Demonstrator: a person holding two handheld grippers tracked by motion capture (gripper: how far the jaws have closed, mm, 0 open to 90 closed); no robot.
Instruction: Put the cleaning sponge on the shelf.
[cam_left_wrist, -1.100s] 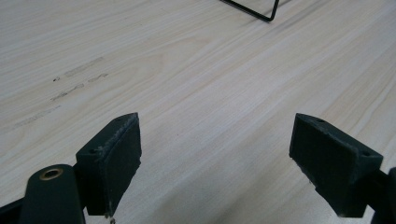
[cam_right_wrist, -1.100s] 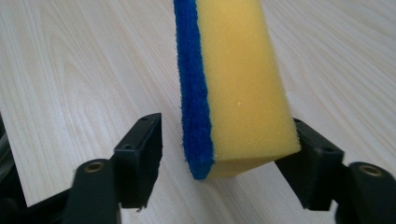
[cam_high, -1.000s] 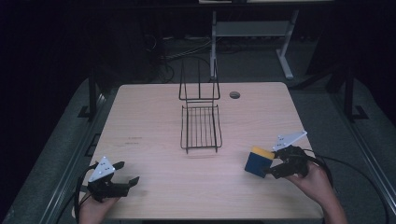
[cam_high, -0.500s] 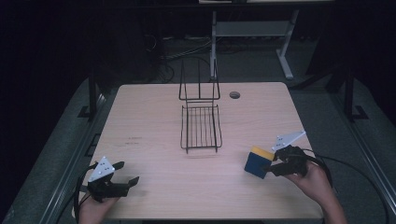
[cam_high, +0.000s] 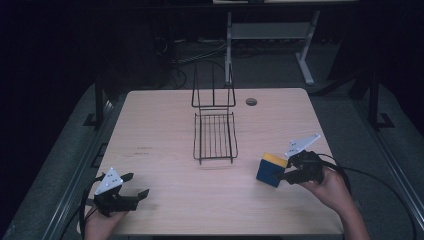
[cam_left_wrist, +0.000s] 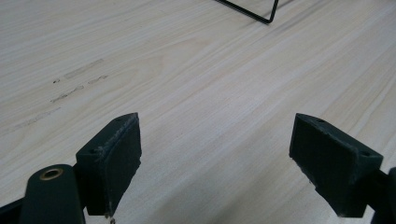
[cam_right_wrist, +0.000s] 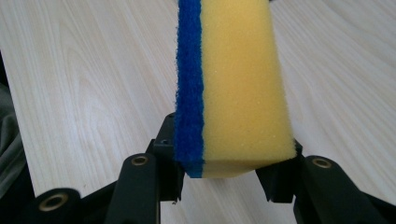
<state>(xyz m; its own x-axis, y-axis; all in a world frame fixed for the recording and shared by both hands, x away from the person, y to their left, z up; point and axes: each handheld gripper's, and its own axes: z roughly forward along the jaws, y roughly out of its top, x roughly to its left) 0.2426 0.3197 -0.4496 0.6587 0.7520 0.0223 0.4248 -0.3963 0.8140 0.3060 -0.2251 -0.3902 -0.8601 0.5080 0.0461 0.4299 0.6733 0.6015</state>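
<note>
Left gripper (cam_high: 134, 191): jaws spread, empty, resting at the near left table (cam_high: 165, 125) edge. Wire rack (cam_high: 215, 135): centre, empty. Right gripper (cam_high: 286, 175): jaws have just closed, pinching the yellow-and-blue sponge (cam_high: 270, 169) (grasp step). Next: probably lift and carry it rackward.

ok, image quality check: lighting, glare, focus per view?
High view: table evenly lit, surroundings nearly black, wire rack sharp, faint shadow beneath it. Left gripper view: no glare, near claw pads slightly soft. Right gripper view: sponge bright and crisp, wood grain behind it softer.
</note>
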